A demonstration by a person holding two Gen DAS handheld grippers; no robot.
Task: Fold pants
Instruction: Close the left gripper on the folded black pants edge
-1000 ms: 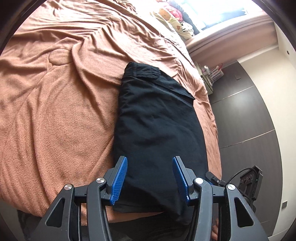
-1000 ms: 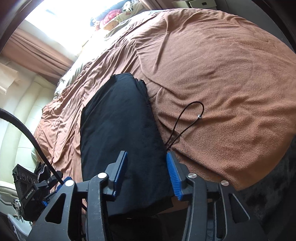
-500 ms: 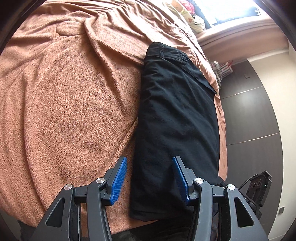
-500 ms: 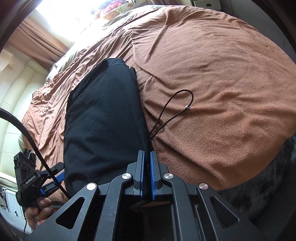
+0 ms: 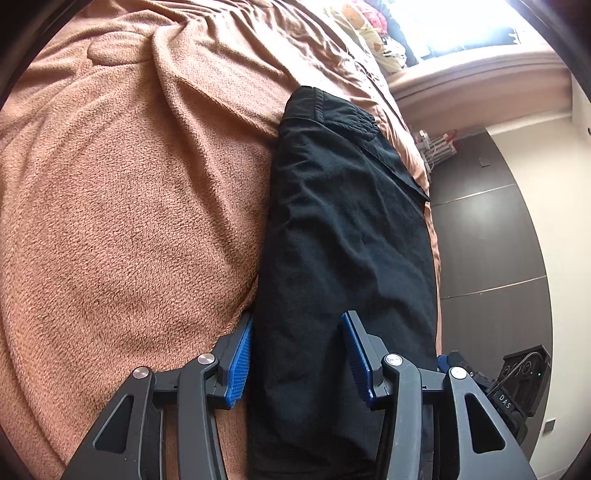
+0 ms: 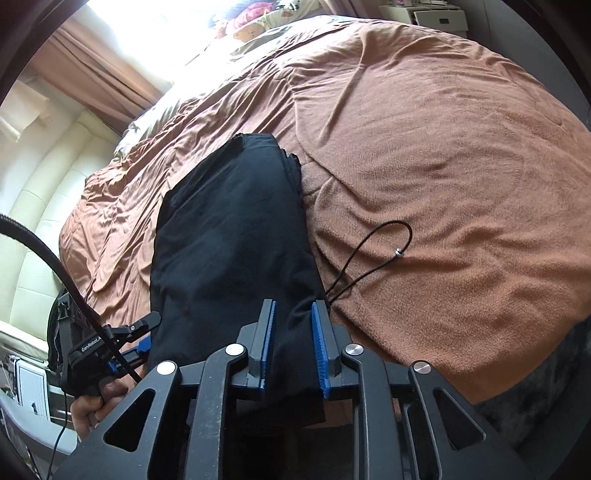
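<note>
Black pants [image 5: 343, 240] lie folded lengthwise on a brown blanket [image 5: 129, 221], waistband at the far end. My left gripper [image 5: 297, 350] sits low over their near end. Its jaws are closing, with the pants' left edge between the pads, which do not press it. In the right wrist view, the same pants [image 6: 229, 240] run up from my right gripper [image 6: 293, 341]. Its jaws are opening with black cloth from the near right corner between the pads. A black drawstring [image 6: 369, 258] with a metal bead trails right onto the blanket. The left gripper [image 6: 149, 332] also shows at the pants' other corner.
The bed's near edge runs just under both grippers. Pillows and soft toys [image 5: 369, 33] lie at the far end below a bright window. Dark floor [image 5: 480, 240] lies along the pants' side of the bed. A cream padded wall [image 6: 37, 221] and a hand [image 6: 96, 398] show at left.
My left gripper has sunk toward the pants' near end and come to their left edge. My right gripper snapped shut half a second ago and now stands apart again around the cloth.
</note>
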